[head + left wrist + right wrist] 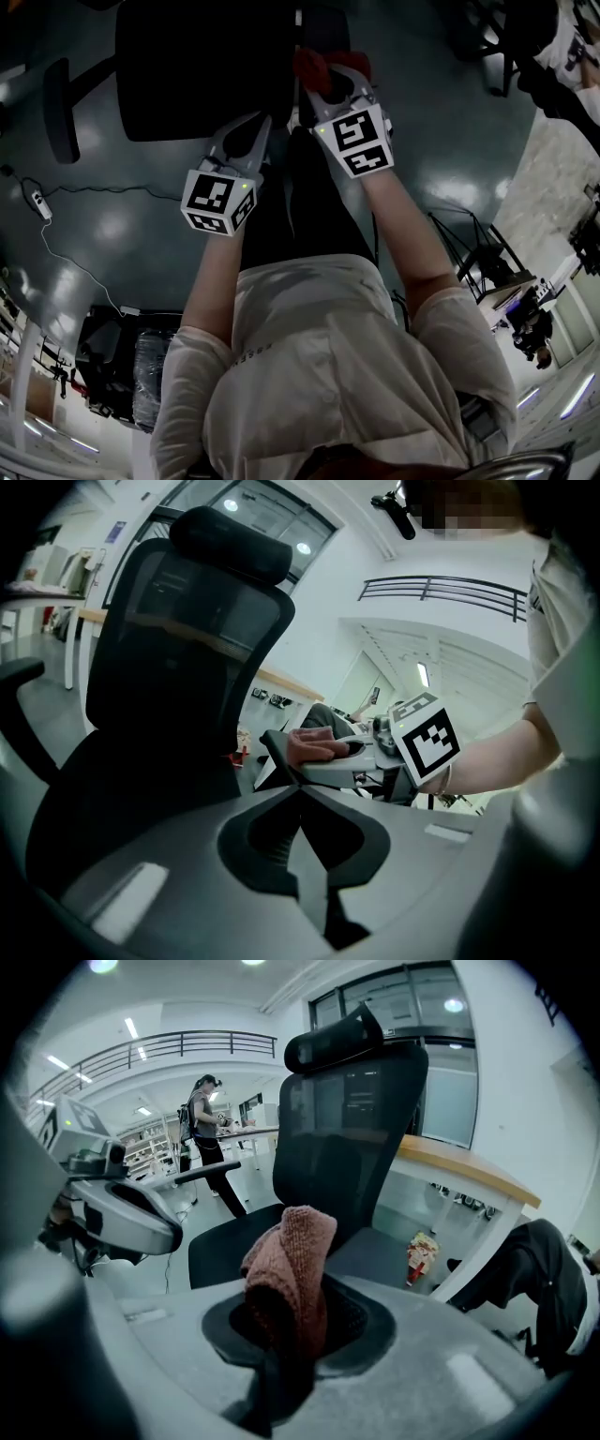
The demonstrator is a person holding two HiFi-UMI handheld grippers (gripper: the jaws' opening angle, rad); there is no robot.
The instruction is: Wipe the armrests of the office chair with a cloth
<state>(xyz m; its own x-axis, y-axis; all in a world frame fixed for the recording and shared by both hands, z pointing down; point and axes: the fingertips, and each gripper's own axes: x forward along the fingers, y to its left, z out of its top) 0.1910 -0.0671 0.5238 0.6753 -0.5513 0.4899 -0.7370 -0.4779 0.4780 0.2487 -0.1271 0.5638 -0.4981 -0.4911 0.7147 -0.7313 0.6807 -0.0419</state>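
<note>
The black office chair (pixel 206 66) stands in front of me, its mesh back (pixel 352 1119) upright. My right gripper (pixel 328 77) is shut on a reddish-brown cloth (pixel 291 1260), bunched up between the jaws. The cloth (pixel 314 745) lies against the front end of the chair's right armrest (pixel 275 752). The left armrest (pixel 61 108) sits apart at the far left. My left gripper (pixel 251 127) hangs at the seat's front edge, left of the right one. It is shut with nothing in it (pixel 300 794).
A cable with a switch box (pixel 37 202) trails over the glossy floor at the left. A stand (pixel 478 253) is at the right. A person (pixel 202 1115) stands far behind the chair. A wooden-topped desk (pixel 469 1171) and a small coloured thing (pixel 424 1246) are beyond the chair.
</note>
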